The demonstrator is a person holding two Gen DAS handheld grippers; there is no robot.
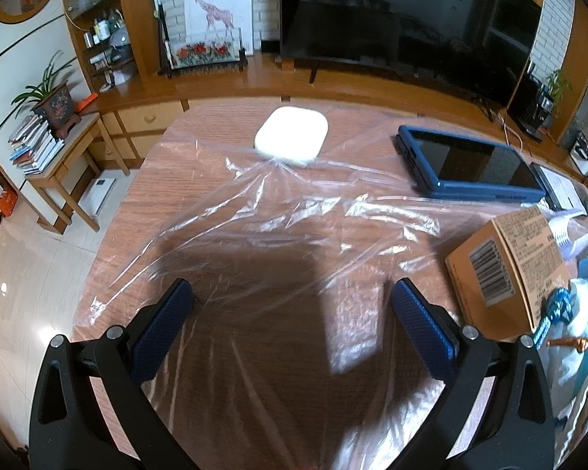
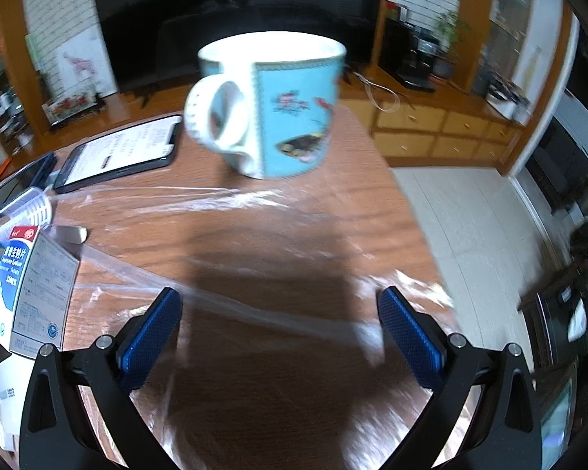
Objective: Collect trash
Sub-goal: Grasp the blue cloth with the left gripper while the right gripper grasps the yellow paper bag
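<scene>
A large clear plastic bag [image 1: 278, 231] lies flat and crinkled over the wooden table [image 1: 215, 125]; it shows again as a clear plastic bag [image 2: 231, 211] in the right wrist view. My left gripper [image 1: 292, 288] hovers open just above the bag, nothing between its blue pads. A brown cardboard box [image 1: 505, 270] with a barcode lies on its right, beside blue and white wrappers [image 1: 584, 313]. My right gripper [image 2: 280, 299] is open above the bag too. A white and blue medicine box [image 2: 27, 293] lies to its left.
A white square dish [image 1: 292, 141] rests on the bag's far edge. A blue-cased tablet [image 1: 470, 160] lies at the right. A turquoise mug [image 2: 270, 109] stands ahead of my right gripper, a phone [image 2: 125, 149] to its left. The table edge drops to tiled floor [image 2: 470, 227].
</scene>
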